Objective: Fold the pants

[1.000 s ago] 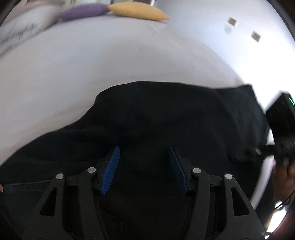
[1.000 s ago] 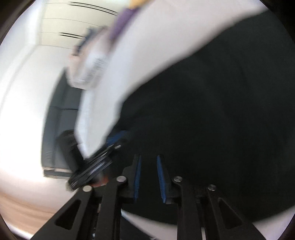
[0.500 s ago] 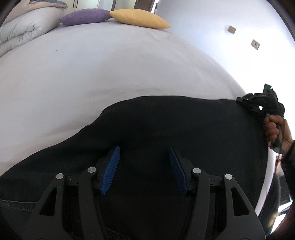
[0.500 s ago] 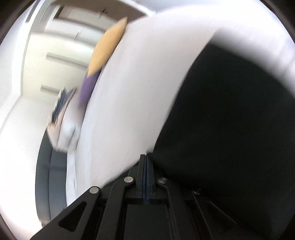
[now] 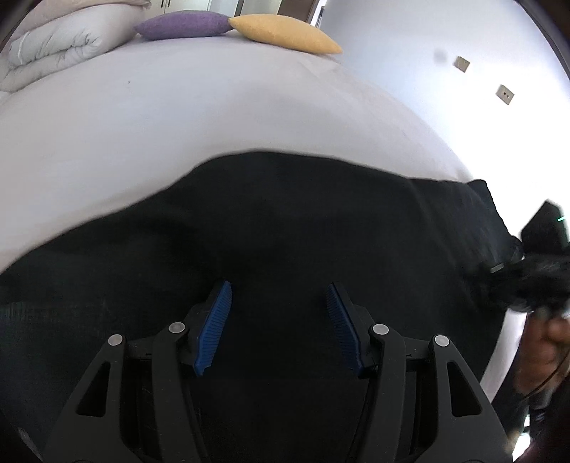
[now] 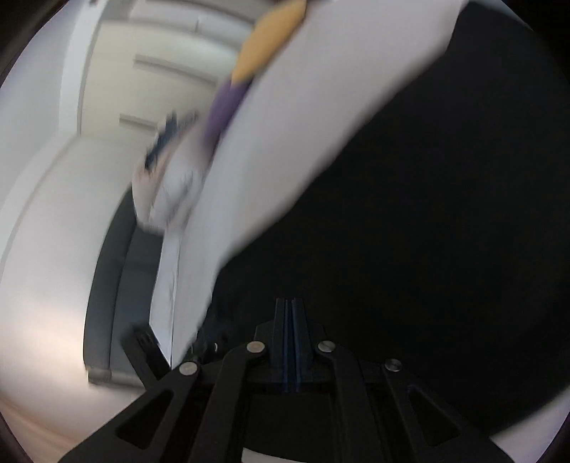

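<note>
Left wrist view gives us the broad pale lilac-white bed sheet (image 5: pixel 221 117) first, filling the upper half of the frame and carrying everything else. On it lie our black fabric pants (image 5: pixel 302 220), spread flat across the near part of the bed from the left edge to the right, where one end narrows toward the mattress side. Our left gripper (image 5: pixel 279 320) hovers low over the middle of the dark cloth with its jaws spread wide, the ribbed blue pads (image 5: pixel 213 327) clear of each other and nothing between them. At the far right, blurred, our right hand (image 5: pixel 545 338) and its black tool sit at the narrow end of the pants. Right wrist view, smeared by motion, shows the right gripper (image 6: pixel 292 342) with its jaws pressed together; dark cloth lies all around the tips, yet we cannot tell whether a fold is pinched between them. At the far end of the bed rests a folded white quilted duvet (image 5: pixel 57 53), beside it an oval purple cushion (image 5: pixel 181 25), and touching that a smaller oval mustard-yellow cushion (image 5: pixel 285 34).
</note>
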A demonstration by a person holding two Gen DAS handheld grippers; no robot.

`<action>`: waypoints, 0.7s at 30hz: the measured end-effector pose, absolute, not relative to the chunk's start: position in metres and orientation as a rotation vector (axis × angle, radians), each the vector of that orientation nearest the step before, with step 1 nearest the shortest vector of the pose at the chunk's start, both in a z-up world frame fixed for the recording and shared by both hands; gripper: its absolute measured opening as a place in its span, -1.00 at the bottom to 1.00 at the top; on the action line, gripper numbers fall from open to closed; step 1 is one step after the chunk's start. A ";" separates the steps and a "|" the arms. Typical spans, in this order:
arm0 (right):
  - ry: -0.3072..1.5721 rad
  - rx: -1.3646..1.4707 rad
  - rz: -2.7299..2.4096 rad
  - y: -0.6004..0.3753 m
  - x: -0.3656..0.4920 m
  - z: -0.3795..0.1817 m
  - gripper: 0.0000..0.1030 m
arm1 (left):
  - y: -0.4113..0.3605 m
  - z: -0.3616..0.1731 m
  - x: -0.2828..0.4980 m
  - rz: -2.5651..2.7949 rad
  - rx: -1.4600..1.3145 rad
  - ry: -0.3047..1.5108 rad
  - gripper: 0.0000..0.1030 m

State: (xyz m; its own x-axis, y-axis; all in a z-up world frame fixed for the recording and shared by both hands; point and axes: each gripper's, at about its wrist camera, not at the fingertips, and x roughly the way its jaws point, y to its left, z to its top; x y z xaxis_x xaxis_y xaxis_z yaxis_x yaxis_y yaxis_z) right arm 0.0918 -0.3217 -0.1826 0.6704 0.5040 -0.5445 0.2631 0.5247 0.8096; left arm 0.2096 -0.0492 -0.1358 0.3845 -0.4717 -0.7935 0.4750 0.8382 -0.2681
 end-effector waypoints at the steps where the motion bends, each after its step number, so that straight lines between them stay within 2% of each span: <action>1: 0.842 1.080 0.169 -0.325 0.088 -0.191 -1.00 | -0.044 -0.136 0.207 -0.606 -0.014 1.012 0.05; 6: 0.678 1.143 0.039 -0.384 0.048 -0.189 -1.00 | -0.009 -0.140 0.195 -0.610 -0.131 0.984 0.05; 10: 0.493 1.246 -0.164 -0.475 -0.007 -0.189 -1.00 | 0.007 -0.143 0.174 -0.600 -0.131 0.938 0.05; 13: 0.437 1.257 -0.269 -0.512 -0.047 -0.175 -1.00 | 0.013 -0.141 0.157 -0.573 -0.106 0.908 0.05; 15: 0.440 1.172 -0.396 -0.511 -0.065 -0.155 -1.00 | 0.027 -0.135 0.140 -0.545 -0.099 0.901 0.06; 16: 0.433 1.157 -0.424 -0.507 -0.075 -0.146 -0.90 | 0.032 -0.132 0.132 -0.551 -0.112 0.898 0.06; 19: 0.395 1.182 -0.298 -0.479 -0.077 -0.133 -0.89 | 0.035 -0.112 0.128 -0.610 -0.165 0.854 0.06; 21: 0.453 1.159 -0.150 -0.447 -0.048 -0.126 -0.89 | 0.026 -0.102 0.142 -0.654 -0.207 0.849 0.06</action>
